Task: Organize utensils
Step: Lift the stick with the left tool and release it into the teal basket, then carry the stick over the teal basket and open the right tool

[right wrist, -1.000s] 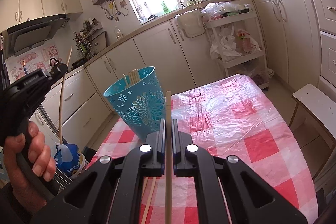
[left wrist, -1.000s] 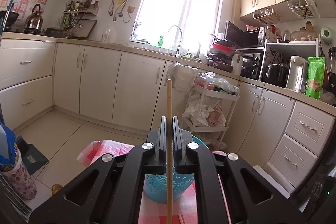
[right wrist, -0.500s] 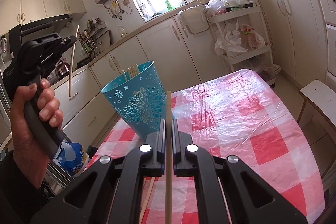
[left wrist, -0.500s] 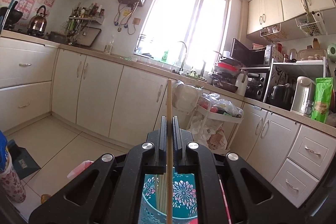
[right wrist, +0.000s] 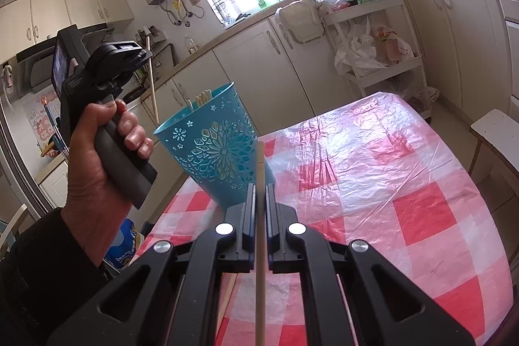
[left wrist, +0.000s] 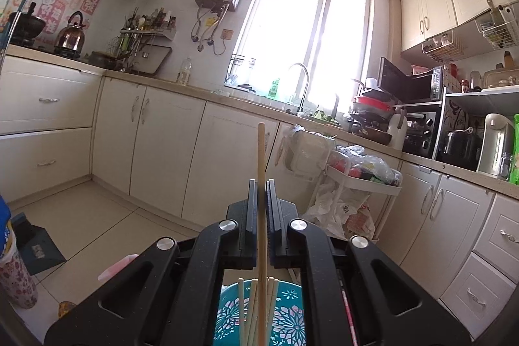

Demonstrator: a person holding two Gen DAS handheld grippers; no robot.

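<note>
My left gripper [left wrist: 261,184] is shut on a wooden chopstick [left wrist: 261,151] that stands upright between its pads, its lower end over the mouth of the teal patterned cup [left wrist: 285,320], which holds several chopsticks. In the right wrist view that same left gripper [right wrist: 144,54], held by a hand [right wrist: 97,158], hovers above the cup's [right wrist: 220,158] left rim with its chopstick [right wrist: 151,86] pointing down beside it. My right gripper [right wrist: 259,187] is shut on another chopstick [right wrist: 260,171], low over the table in front of the cup.
A red-and-white checked tablecloth [right wrist: 405,184] under clear plastic covers the table. One loose chopstick [right wrist: 227,300] lies under my right gripper. A white stool [right wrist: 496,135] stands at the table's right. Cabinets and a trolley [right wrist: 373,38] line the far wall.
The left gripper moved with its chopstick toward the cup and now sits over its rim; the cup's inside has come into the left wrist view. The right gripper barely sank.
</note>
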